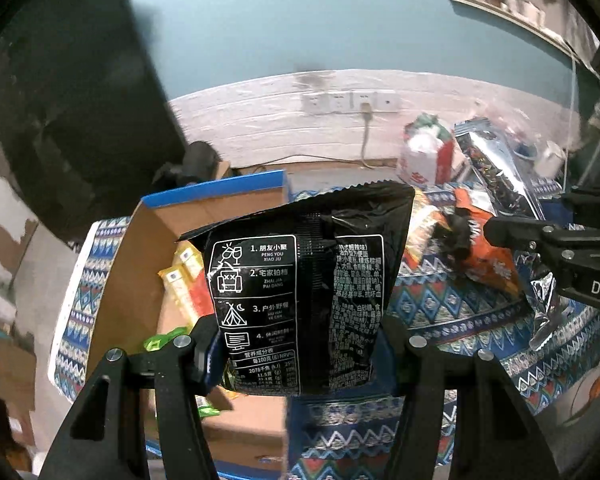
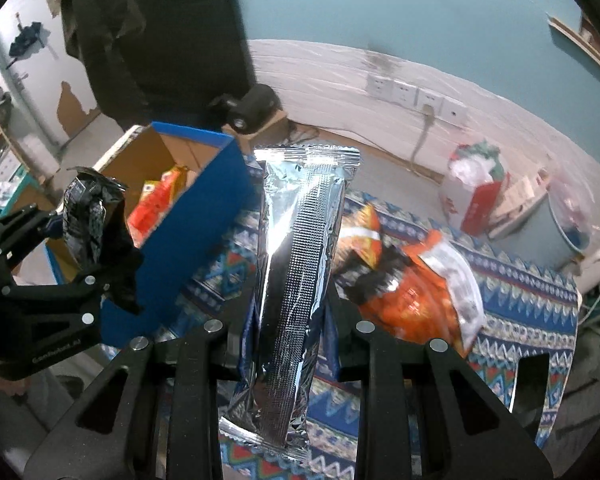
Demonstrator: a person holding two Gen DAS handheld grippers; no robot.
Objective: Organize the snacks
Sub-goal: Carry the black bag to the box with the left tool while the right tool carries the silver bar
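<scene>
Dim indoor light; foil glare; blurred, dark fisheye edges.

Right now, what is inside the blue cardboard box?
In the blue cardboard box, orange-red snack packets show; the left wrist view adds yellow packets and green ones. The black bag hides the rest.

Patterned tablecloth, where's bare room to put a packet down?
Free: the patterned tablecloth right of the orange snack bag, and the near strip beside the blue box. Crowded: the middle around that bag, and the box's inside, already holding packets.
</scene>
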